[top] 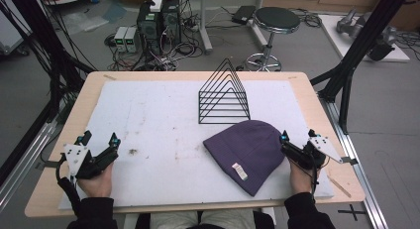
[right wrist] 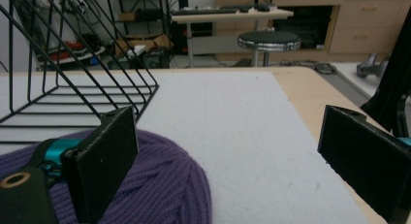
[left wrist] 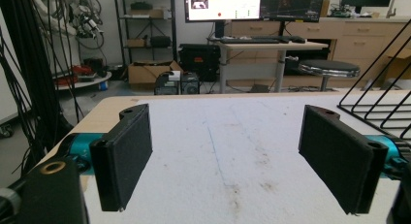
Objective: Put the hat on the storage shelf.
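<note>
A purple knit beanie (top: 246,148) lies flat on the white mat (top: 163,120), right of centre, with a small white label (top: 239,170) near its cuff. My right gripper (top: 298,139) stands open just right of the beanie's edge; in the right gripper view the beanie (right wrist: 160,185) bulges beside the left jaw, nothing between the pads. My left gripper (top: 100,138) rests open near the mat's front left, far from the beanie. In the left gripper view the jaws stand wide apart over bare mat (left wrist: 223,151).
A black wire file rack (top: 224,94) stands behind the beanie, towards the table's back; it also appears as rack (right wrist: 72,83) and rack (left wrist: 383,98). The wooden table edge (top: 327,115) borders the mat. A stool (top: 276,21) and computers (top: 158,21) sit on the floor beyond.
</note>
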The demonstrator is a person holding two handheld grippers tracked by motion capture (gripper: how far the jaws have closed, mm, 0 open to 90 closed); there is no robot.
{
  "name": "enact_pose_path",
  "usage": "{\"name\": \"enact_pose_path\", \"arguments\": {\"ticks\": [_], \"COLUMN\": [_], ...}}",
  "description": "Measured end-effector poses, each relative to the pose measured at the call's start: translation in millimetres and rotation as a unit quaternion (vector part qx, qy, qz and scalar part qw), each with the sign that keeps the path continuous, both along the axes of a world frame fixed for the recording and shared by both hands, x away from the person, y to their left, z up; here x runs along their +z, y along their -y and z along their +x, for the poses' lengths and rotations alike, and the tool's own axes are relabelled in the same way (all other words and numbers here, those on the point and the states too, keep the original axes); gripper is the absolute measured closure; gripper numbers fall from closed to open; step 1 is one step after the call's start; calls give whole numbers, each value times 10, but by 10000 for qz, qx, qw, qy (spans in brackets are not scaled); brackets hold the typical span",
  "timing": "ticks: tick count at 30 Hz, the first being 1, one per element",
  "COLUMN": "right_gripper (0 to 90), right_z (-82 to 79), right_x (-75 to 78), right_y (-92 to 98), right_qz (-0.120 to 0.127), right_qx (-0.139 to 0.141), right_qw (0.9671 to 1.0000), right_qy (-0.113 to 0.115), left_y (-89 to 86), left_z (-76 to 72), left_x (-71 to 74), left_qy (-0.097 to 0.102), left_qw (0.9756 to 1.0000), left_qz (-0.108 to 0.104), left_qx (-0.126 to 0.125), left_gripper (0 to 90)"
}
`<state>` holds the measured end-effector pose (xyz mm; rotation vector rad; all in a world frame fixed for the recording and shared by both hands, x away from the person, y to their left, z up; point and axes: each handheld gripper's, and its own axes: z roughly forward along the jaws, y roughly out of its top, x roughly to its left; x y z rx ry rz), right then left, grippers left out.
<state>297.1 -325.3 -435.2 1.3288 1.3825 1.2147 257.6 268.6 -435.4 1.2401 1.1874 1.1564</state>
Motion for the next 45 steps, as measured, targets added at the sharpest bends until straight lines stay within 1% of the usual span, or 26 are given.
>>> {"name": "enact_pose_path", "arguments": {"ticks": [3,7,16,20,21,24,27,31,33,35,37,39,40,41,45], "right_gripper": [64,64,65,64,64,64,64,64,64,64,65,65,65,65,65], "right_z": [-23,-50,-79,-80,-78,-74,-73,-70,-57,-45,-34,-27,-23,-7,11], "right_x": [1,0,-1,-5,-5,-2,17,34,47,61,86,92,98,113,147], "right_y": [3,16,35,42,44,39,11,-8,-23,-45,-85,-94,-105,-124,-143], "right_qz": [-21,-3,-21,75,195,264,142,57,30,16,-76,-124,-144,-154,-123], "right_qx": [7,-6,-13,-7,20,83,178,258,392,510,617,649,674,696,704], "right_qw": [9999,9999,9999,9999,9998,9996,9997,9996,9992,9987,9981,9978,9976,9974,9971], "right_qy": [115,129,138,99,55,30,69,68,39,27,17,13,-26,-123,-249], "left_y": [1,18,36,35,30,27,28,24,21,19,17,18,17,18,18], "left_z": [18,30,69,66,63,63,68,70,74,79,83,83,83,84,83], "left_x": [-4,-1,-8,-6,-5,-5,-8,-9,-10,-10,-13,-14,-14,-14,-14], "left_qy": [-49,-21,-72,-44,-52,-46,-58,-73,-76,-114,-123,-124,-128,-125,-128], "left_qw": [10000,10000,9999,9999,9999,9999,9999,9998,9998,9998,9998,9998,9998,9998,9998], "left_qz": [-41,-16,-36,-73,-76,-105,-115,-134,-169,-157,-171,-164,-162,-160,-159], "left_qx": [12,-15,-71,-73,-84,-86,-99,-100,-102,-53,-57,-44,-44,-40,-41], "left_gripper": [199,199,199,199,199,199,199,199,199,207,207,207,207,207,207]}}
